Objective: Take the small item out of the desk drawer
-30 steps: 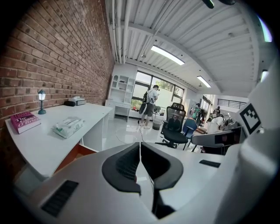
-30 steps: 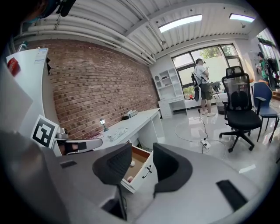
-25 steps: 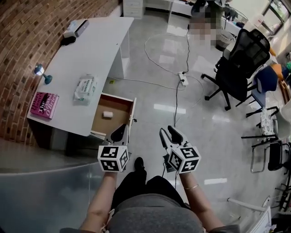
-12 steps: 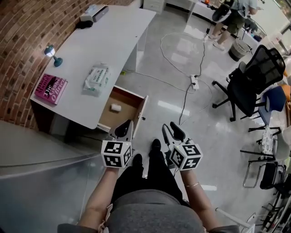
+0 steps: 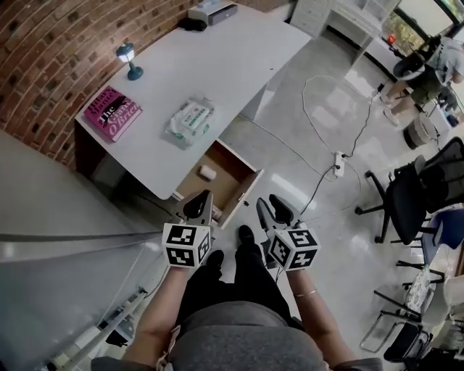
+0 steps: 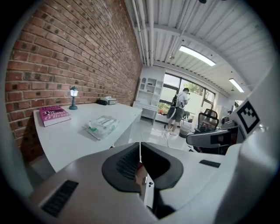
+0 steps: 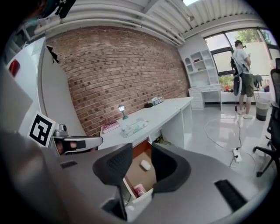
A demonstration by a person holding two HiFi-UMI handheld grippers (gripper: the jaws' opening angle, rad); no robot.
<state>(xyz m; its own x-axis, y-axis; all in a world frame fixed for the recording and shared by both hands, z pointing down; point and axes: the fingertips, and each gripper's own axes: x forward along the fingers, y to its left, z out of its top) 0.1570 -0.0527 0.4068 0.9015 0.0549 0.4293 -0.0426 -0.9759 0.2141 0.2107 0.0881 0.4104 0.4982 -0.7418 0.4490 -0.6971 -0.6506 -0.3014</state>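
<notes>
At the frame's lower middle the left forearm [image 5: 159, 304] and right forearm [image 5: 310, 308] reach forward side by side, the left hand-held gripper [image 5: 197, 205] with jaws together, the right hand-held gripper [image 5: 270, 209] with jaws parted, gripping nothing.

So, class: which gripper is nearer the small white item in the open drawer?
Left. The left gripper is at the drawer, close to the small white item; the right gripper is farther off, past the drawer front.

The white flat-topped desk [image 5: 239, 65] sits upper left, along the brick wall [image 5: 43, 51]. On it now: a pink paperback book [image 5: 112, 112] at the left end, a small teal lamp [image 5: 131, 61] just above it, a white-green soft wipes pack [image 5: 188, 123] centre-front and a grey boxy device [image 5: 212, 10] at frame top.
</notes>
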